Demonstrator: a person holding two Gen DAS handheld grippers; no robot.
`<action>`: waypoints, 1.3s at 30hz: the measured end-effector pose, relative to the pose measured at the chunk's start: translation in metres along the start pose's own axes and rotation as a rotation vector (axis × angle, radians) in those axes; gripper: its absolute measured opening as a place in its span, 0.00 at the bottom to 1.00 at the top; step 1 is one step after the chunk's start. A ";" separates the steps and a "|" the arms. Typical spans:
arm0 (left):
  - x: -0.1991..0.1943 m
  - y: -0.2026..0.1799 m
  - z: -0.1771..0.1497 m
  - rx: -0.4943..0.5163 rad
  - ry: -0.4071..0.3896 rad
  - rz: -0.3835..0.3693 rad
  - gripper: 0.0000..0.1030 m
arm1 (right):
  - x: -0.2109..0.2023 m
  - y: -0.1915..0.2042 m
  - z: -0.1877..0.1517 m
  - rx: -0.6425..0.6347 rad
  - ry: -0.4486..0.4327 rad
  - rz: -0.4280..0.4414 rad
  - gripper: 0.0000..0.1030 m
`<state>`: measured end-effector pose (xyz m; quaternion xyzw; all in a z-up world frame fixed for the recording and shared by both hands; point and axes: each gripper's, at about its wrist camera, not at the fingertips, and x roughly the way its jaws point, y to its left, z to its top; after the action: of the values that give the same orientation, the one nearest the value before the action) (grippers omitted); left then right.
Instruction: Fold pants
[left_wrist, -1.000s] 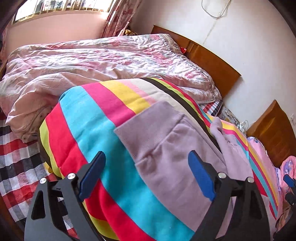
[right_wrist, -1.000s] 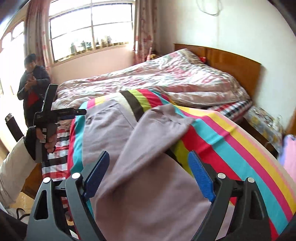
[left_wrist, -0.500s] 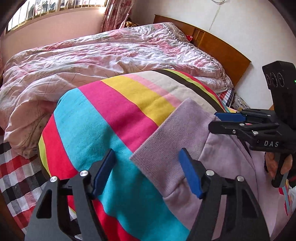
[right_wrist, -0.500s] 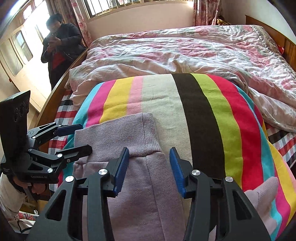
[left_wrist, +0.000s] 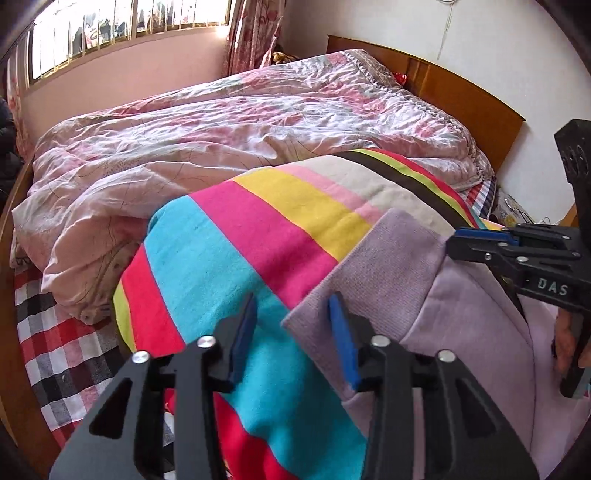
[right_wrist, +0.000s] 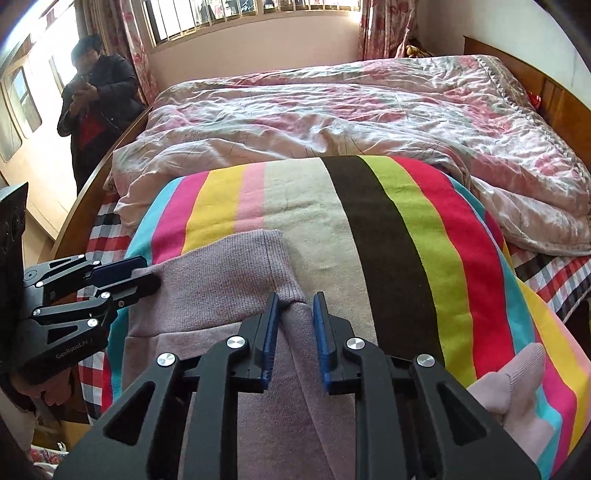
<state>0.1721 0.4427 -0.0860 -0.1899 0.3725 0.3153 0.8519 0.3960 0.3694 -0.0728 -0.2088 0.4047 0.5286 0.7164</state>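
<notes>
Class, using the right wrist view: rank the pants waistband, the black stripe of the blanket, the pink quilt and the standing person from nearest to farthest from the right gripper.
From the right gripper:
1. Pants waistband, just ahead, slightly left.
2. Black stripe, ahead, to the right.
3. Pink quilt, beyond the blanket.
4. Standing person, far left by the window.

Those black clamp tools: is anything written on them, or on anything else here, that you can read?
"DAS": on the right gripper, seen from the left wrist view; any further letters are cut off.
"GenRobot.AI": on the left gripper, in small pale print.
Nothing else is readable.
</notes>
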 end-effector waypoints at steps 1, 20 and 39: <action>-0.012 -0.001 0.001 -0.001 -0.043 0.039 0.79 | -0.023 -0.009 -0.002 0.032 -0.039 0.013 0.37; 0.000 -0.409 -0.065 0.850 0.285 -0.139 0.75 | -0.275 -0.126 -0.350 0.702 -0.313 -0.293 0.80; -0.035 0.010 -0.069 -0.250 0.118 -0.403 0.45 | -0.219 -0.041 -0.293 0.522 -0.287 -0.129 0.76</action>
<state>0.1121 0.3977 -0.1053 -0.3823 0.3343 0.1708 0.8444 0.3034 0.0128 -0.0744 0.0341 0.4075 0.3843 0.8277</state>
